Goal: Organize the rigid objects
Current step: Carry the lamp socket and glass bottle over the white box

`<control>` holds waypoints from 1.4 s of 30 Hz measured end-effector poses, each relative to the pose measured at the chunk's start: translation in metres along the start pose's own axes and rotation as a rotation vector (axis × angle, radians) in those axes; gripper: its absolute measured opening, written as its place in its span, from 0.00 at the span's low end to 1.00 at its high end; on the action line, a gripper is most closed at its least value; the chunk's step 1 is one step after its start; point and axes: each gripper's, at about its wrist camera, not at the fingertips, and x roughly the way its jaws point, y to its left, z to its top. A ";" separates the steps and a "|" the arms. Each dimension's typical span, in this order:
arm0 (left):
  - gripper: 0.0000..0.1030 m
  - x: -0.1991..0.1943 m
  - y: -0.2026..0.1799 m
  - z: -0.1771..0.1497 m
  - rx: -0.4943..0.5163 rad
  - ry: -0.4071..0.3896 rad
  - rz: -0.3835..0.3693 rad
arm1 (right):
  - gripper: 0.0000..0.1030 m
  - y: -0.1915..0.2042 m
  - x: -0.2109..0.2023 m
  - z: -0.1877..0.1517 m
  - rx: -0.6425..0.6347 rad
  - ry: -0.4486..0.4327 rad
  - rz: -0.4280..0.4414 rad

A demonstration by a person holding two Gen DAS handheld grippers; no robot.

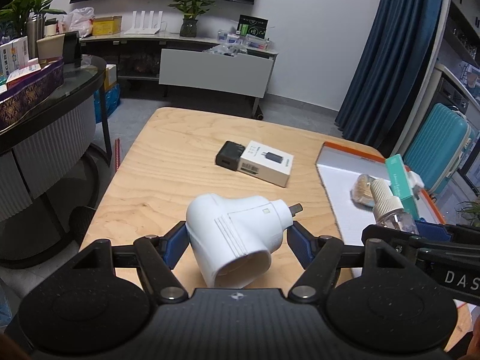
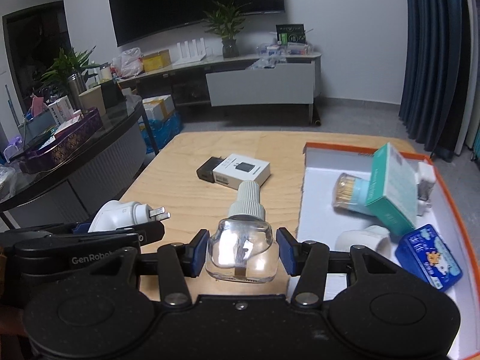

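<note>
My left gripper is shut on a white plug-in device with metal prongs, held above the wooden table. My right gripper is shut on a clear glass bottle with a white ribbed cap, its blue pads against both sides. The two grippers hang side by side, left of an orange-rimmed white box. The box holds a teal carton, a toothpick jar, a blue tin, a white adapter and a white rounded piece.
A white charger carton and a black charger lie together mid-table. A dark round table loaded with boxes stands at the left, a teal suitcase at the right, and a TV cabinet along the far wall.
</note>
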 end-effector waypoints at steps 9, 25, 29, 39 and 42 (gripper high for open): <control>0.70 -0.016 -0.021 -0.003 0.026 -0.027 -0.030 | 0.58 -0.007 -0.030 -0.009 0.002 -0.055 -0.025; 0.70 -0.031 -0.071 -0.010 0.092 -0.042 -0.119 | 0.58 -0.047 -0.078 -0.022 0.079 -0.148 -0.086; 0.70 -0.031 -0.085 -0.009 0.116 -0.049 -0.142 | 0.58 -0.061 -0.088 -0.023 0.101 -0.167 -0.116; 0.70 -0.019 -0.117 -0.010 0.159 -0.038 -0.197 | 0.58 -0.099 -0.104 -0.030 0.168 -0.195 -0.196; 0.70 -0.015 -0.122 -0.009 0.166 -0.034 -0.205 | 0.58 -0.107 -0.108 -0.033 0.182 -0.199 -0.213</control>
